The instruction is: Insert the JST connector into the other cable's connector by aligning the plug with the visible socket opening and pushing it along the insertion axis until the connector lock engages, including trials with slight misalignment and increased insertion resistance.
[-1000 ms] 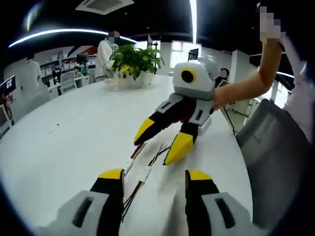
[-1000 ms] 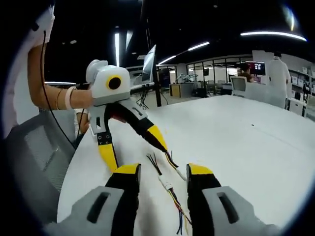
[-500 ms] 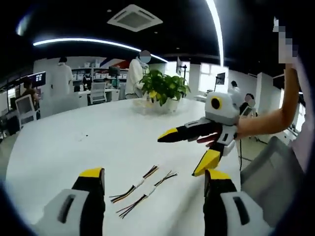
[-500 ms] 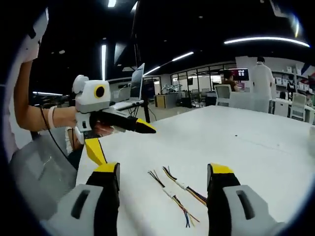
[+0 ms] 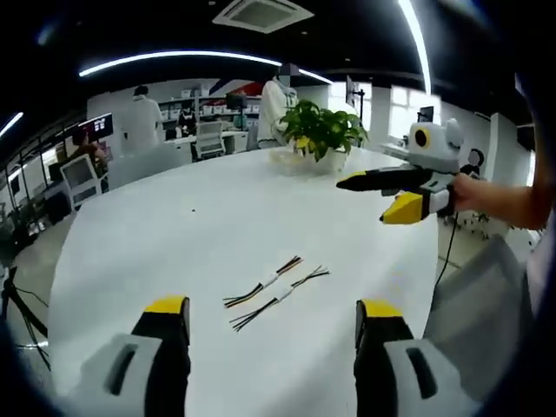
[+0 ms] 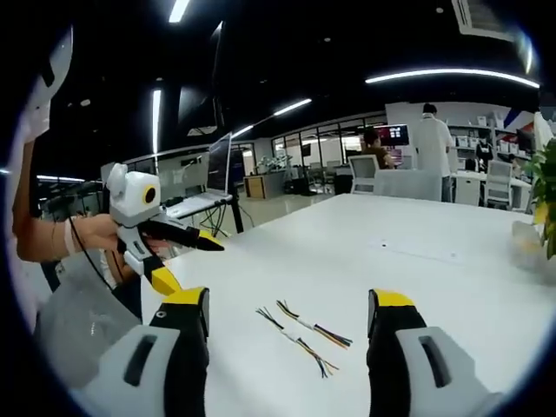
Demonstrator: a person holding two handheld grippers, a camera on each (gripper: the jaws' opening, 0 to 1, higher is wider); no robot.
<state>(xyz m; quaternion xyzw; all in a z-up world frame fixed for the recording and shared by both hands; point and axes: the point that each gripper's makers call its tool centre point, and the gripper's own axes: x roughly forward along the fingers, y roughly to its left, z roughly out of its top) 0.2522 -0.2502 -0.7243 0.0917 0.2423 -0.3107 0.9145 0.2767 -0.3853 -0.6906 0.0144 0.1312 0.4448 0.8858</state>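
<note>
Two short cables with coloured wires and white connectors lie side by side on the white table (image 5: 174, 226). In the left gripper view they are the farther cable (image 5: 268, 283) and the nearer cable (image 5: 280, 298). My left gripper (image 5: 274, 308) hangs open above the table, short of them, with nothing between its jaws. My right gripper (image 5: 367, 200) shows at the right, raised and open. In the right gripper view both cables (image 6: 306, 324) (image 6: 294, 336) lie ahead of my open right gripper (image 6: 288, 300). The left gripper (image 6: 191, 263) is held up at the left, open.
A potted plant (image 5: 320, 130) stands at the table's far side, also at the edge of the right gripper view (image 6: 547, 200). A grey chair (image 5: 469, 295) sits by the table edge near the person's arm (image 5: 504, 204). People and desks fill the office behind.
Both grippers have drawn back and up from the cables and apart from each other. Their jaws stand wider than a second ago. The cables lie where they were.
</note>
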